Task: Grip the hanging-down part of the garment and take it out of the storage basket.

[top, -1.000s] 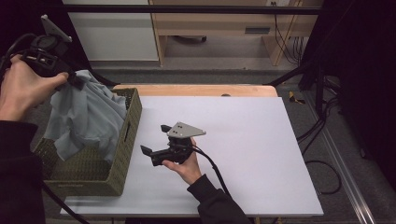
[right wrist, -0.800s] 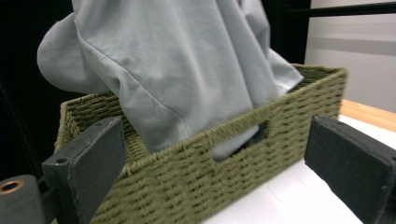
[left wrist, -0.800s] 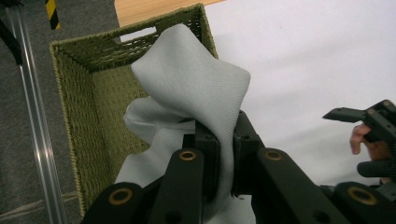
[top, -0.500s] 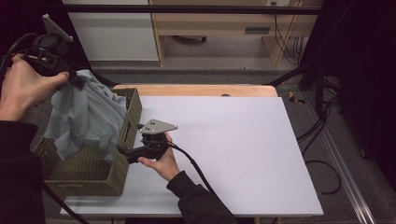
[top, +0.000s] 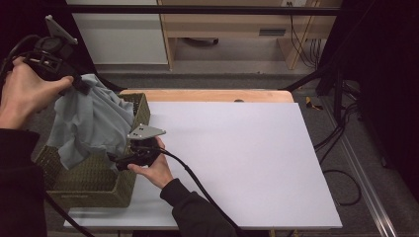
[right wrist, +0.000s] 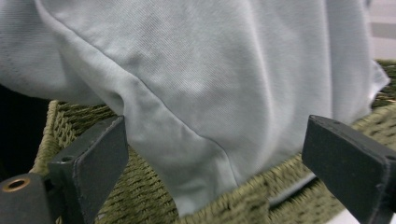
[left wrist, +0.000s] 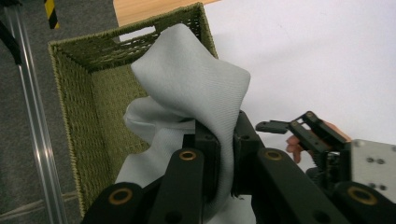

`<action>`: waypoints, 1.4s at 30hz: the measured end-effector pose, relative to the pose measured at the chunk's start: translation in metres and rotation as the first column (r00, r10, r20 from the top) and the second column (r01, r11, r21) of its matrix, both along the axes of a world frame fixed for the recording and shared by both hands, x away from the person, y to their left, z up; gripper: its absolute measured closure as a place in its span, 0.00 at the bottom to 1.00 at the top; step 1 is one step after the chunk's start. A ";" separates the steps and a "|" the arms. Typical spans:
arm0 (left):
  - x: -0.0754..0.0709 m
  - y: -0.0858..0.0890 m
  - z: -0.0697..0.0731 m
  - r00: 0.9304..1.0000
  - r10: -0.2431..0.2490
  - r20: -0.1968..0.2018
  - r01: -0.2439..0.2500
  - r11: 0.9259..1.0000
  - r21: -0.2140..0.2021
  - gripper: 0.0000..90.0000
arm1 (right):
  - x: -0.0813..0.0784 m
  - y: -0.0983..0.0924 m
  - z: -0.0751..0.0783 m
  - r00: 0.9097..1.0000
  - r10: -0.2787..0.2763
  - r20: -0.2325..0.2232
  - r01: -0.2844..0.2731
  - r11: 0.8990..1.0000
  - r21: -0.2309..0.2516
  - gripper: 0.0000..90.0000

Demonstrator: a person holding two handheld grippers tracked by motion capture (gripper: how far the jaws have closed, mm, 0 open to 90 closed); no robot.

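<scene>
high view: a pale grey-blue garment [top: 91, 121] is seen lifted out of a woven olive basket [top: 94, 185] at the left edge of the white counter [top: 237, 158], its upper end pinched by the left gripper [top: 74, 85] and its long axis hanging downward, with the lower folds draped over the basket's near rim and inside it. the right gripper [top: 114, 160] is held level just beside the basket's counter-side wall, pointing at the hanging lower part of the cloth, so it is the nearer one to the free end. in the left gripper view the fingers [left wrist: 211, 154] are clamped tight on a fold of the garment [left wrist: 196, 88]. in the right gripper view the fingers [right wrist: 93, 154] are spread wide, with the garment's seamed hem [right wrist: 196, 154] directly ahead between them and not yet pressed; nothing is held there.
</scene>
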State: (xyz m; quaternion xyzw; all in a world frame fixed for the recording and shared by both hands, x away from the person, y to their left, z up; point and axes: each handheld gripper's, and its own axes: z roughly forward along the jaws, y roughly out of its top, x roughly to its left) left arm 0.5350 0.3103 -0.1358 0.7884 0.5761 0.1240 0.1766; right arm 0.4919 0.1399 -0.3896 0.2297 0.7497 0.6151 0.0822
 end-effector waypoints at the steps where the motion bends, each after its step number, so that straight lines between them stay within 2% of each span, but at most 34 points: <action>1: 0.000 0.000 0.000 1.000 0.001 -0.001 -0.001 1.000 -0.001 0.93 | 0.001 0.006 0.000 1.000 0.002 -0.007 -0.002 1.000 0.004 0.08; 5: 0.000 0.001 -0.001 1.000 0.000 0.002 0.000 1.000 -0.005 0.93 | 0.003 0.013 0.000 1.000 -0.010 0.015 0.010 1.000 -0.006 0.08; 7: -0.001 0.000 -0.001 1.000 -0.004 -0.001 0.004 1.000 -0.001 0.93 | 0.006 0.021 -0.002 0.999 -0.035 0.005 0.035 0.999 -0.028 0.11; 8: -0.001 -0.001 -0.001 1.000 -0.007 0.001 0.007 1.000 -0.001 0.93 | 0.009 0.023 -0.003 0.999 -0.037 0.026 0.038 0.999 -0.038 0.12; 10: -0.001 -0.001 -0.001 1.000 -0.008 0.003 0.008 1.000 -0.001 0.93 | 0.009 0.026 -0.003 0.999 -0.047 0.013 0.048 0.998 -0.037 0.15; 12: -0.002 -0.002 -0.001 1.000 -0.011 0.004 0.011 1.000 -0.001 0.93 | 0.011 0.028 -0.004 0.999 -0.048 0.021 0.049 0.998 -0.042 0.28; 13: -0.002 -0.002 -0.001 1.000 -0.012 0.003 0.012 1.000 0.000 0.93 | 0.011 0.029 -0.003 0.998 -0.056 0.025 0.057 0.997 -0.045 0.38; 14: -0.002 -0.002 -0.001 1.000 -0.011 0.006 0.011 1.000 0.002 0.93 | 0.012 0.029 -0.003 0.997 -0.066 0.030 0.068 0.996 -0.057 0.57; 15: -0.002 -0.002 -0.001 1.000 -0.012 0.004 0.012 1.000 0.004 0.93 | 0.013 0.029 -0.003 0.997 -0.071 0.029 0.073 0.996 -0.060 0.66; 16: -0.002 -0.002 -0.001 1.000 -0.012 0.004 0.012 1.000 0.004 0.93 | 0.013 0.029 -0.003 0.997 -0.071 0.029 0.073 0.996 -0.060 0.66; 17: -0.002 -0.002 -0.001 1.000 -0.011 0.004 0.011 1.000 0.004 0.93 | 0.014 0.027 -0.003 0.997 -0.068 0.032 0.070 0.995 -0.071 0.82; 19: -0.002 -0.002 -0.002 1.000 -0.011 0.005 0.011 1.000 0.005 0.93 | 0.014 0.025 -0.002 0.998 -0.061 0.028 0.063 0.995 -0.077 0.92; 28: -0.003 0.001 -0.001 1.000 -0.002 0.017 0.002 1.000 -0.002 0.93 | 0.014 0.004 0.009 0.999 -0.037 0.031 0.039 0.998 -0.058 0.95; 29: -0.003 0.001 0.000 1.000 -0.002 0.020 0.002 1.000 -0.001 0.93 | 0.014 0.000 0.010 0.998 -0.036 0.044 0.039 0.998 -0.058 0.95; 31: -0.003 0.003 -0.001 1.000 0.001 0.021 -0.001 1.000 -0.005 0.93 | 0.012 -0.007 0.016 0.999 -0.041 0.036 0.043 0.998 -0.049 0.95; 38: -0.003 0.005 -0.003 1.000 0.007 0.025 -0.006 1.000 -0.012 0.93 | 0.009 -0.038 0.043 0.995 -0.056 0.080 0.057 0.998 -0.015 0.96; 42: -0.003 0.006 -0.004 1.000 0.005 0.026 -0.004 1.000 -0.015 0.93 | 0.006 -0.049 0.053 0.993 -0.063 0.096 0.064 0.998 -0.008 0.96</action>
